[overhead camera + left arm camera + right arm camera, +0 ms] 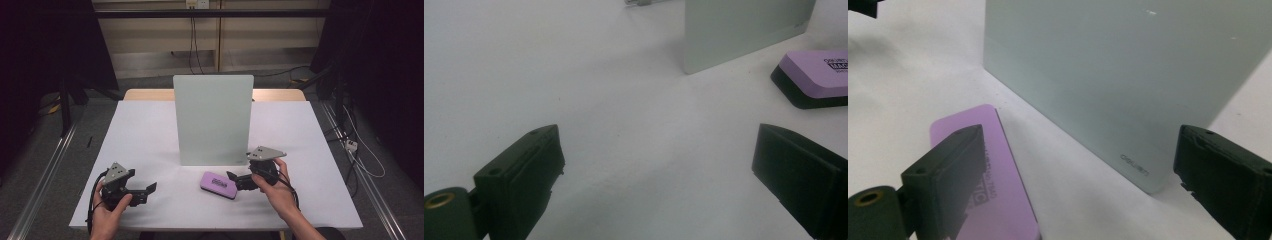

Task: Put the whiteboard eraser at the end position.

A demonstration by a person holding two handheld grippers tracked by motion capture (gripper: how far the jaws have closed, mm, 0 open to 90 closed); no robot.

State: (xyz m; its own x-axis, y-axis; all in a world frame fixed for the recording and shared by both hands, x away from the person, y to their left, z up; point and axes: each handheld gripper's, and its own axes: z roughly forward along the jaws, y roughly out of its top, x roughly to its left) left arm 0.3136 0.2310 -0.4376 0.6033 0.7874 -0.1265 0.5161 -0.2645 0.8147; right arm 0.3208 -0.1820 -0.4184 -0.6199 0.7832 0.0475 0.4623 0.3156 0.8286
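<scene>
- Right gripper [234, 179]: jaws spread wide, nothing pinched.
- Purple eraser [218, 183] flat on the white table [145, 135], just beyond the right jaw tips, overlapped by one jaw in the right gripper view, not gripped.
- Frosted panel [213, 119] upright, ahead of the right jaws.
- Left gripper [145, 192]: jaws spread, empty, eraser well off to one side.

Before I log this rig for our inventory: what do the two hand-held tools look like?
Both match: the left tool and right tool have black bodies, each topped by a grey three-cornered plate dotted with small holes. Each ends in two blocky black jaws with flat faces; a brass-coloured ringed hole sits at the base of one jaw. A black cable trails from each. The person's forearms are bare, no sleeves.
</scene>
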